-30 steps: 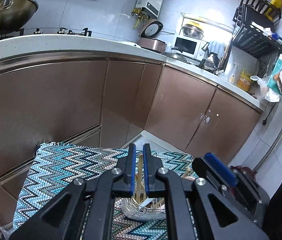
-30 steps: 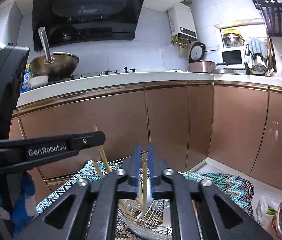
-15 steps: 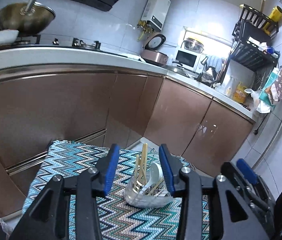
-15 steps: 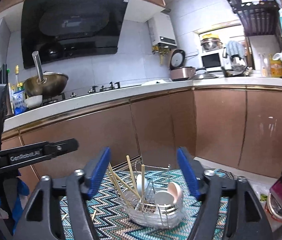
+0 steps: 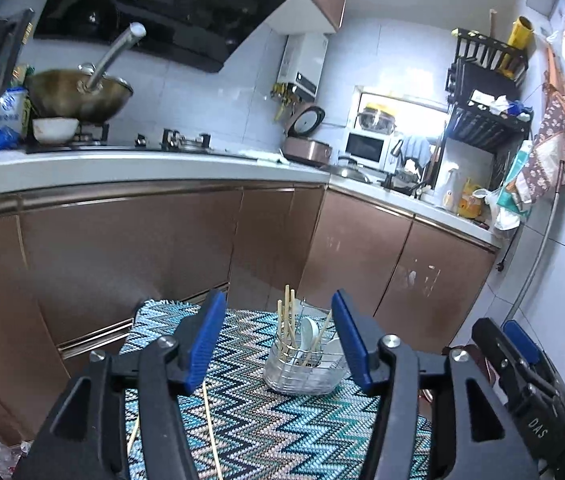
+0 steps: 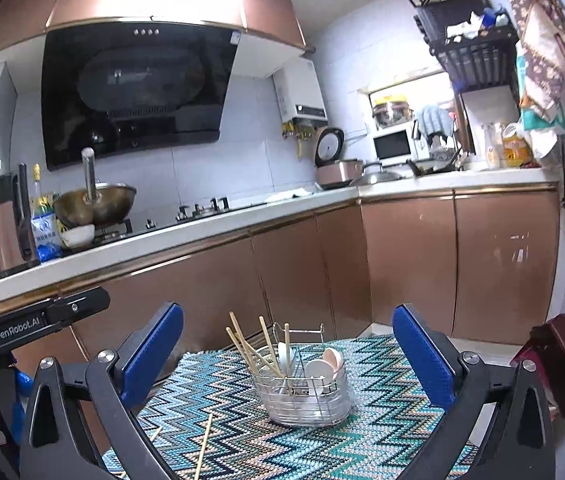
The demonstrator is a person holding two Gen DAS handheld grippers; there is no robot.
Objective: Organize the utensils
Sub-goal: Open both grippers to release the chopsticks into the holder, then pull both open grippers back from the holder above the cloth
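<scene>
- Presently both grippers hang above the zigzag-patterned tabletop (image 6: 382, 432), holding nothing.
- Left gripper (image 5: 278, 344): fingers spread wide apart, empty. Right gripper (image 6: 288, 356): fingers likewise wide apart, empty.
- Wire basket (image 6: 302, 400) stands upright near the middle of the tabletop, framed between the fingers in both wrist views. It holds several chopsticks (image 6: 250, 348) standing and leaning in its left compartment, and white spoons (image 6: 316, 370) in the right.
- Two loose chopsticks lie flat on the cloth, nearer the cameras than the basket and to its left: a long one (image 5: 211, 428) and a shorter one (image 5: 134, 436) beside it. Judged as the remaining work.
- Step in hand, as a judgement: pick up a loose chopstick and stand it with the others.
- Advice for a clean pick: approach with fingers straddling the stick across its width, near mid-length so it does not swing; press lightly into the cloth before closing, since a thin stick on woven fabric may roll.
- Take one stick per grasp; the two lie apart.
- On delivery, tilt the stick upright and lower it into the chopstick compartment, clear of the leaning sticks, so as not to tip the basket.
</scene>
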